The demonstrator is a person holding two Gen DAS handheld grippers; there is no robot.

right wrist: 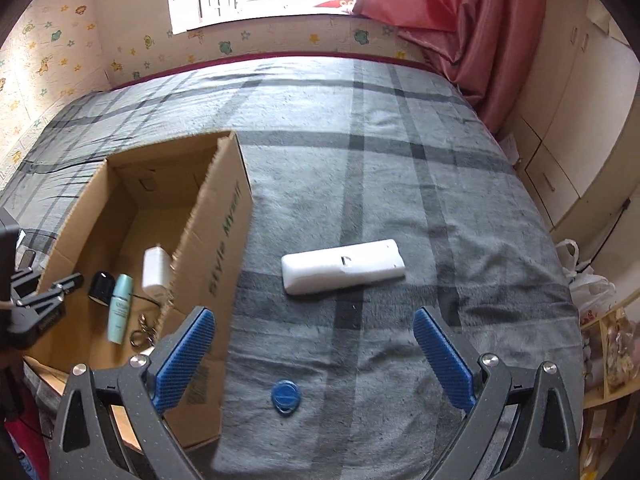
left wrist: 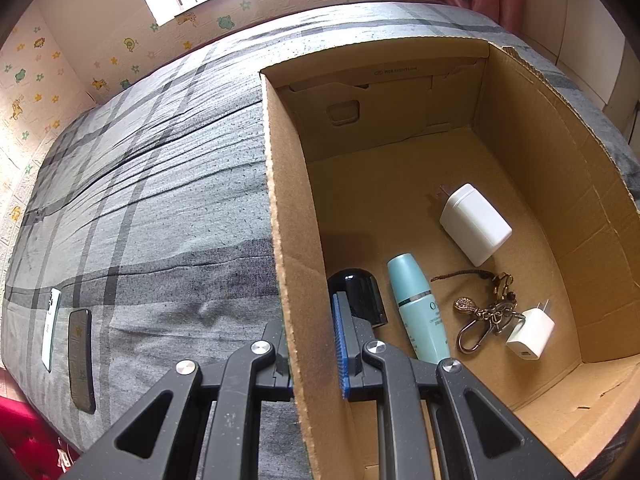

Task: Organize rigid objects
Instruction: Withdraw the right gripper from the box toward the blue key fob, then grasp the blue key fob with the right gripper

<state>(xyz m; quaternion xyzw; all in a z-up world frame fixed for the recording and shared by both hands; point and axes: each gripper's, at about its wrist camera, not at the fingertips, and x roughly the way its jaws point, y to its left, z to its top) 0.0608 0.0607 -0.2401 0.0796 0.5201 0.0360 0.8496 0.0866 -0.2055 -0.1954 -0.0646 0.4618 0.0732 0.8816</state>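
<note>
An open cardboard box (left wrist: pixel 540 160) sits on the grey plaid bed. My left gripper (left wrist: pixel 308 320) is shut on the box's left wall, one finger outside and the blue-padded one inside. On the box floor lie a large white charger (left wrist: pixel 476 224), a teal bottle (left wrist: pixel 420 308), a black cap (left wrist: pixel 360 296), a keychain (left wrist: pixel 484 312) and a small white plug (left wrist: pixel 530 332). My right gripper (right wrist: pixel 314 340) is open and holds nothing, just right of the box (right wrist: pixel 224 248). Beyond its fingers a white remote (right wrist: pixel 343 266) lies on the bed, and a blue round tag (right wrist: pixel 285 397) lies between them.
Two phones (left wrist: pixel 82 360) (left wrist: pixel 51 328) lie on the bed left of the box. A pink curtain (right wrist: pixel 460 20) hangs at the far right. Cabinets (right wrist: pixel 568 140) and a shelf with bags (right wrist: pixel 608 344) line the bed's right side.
</note>
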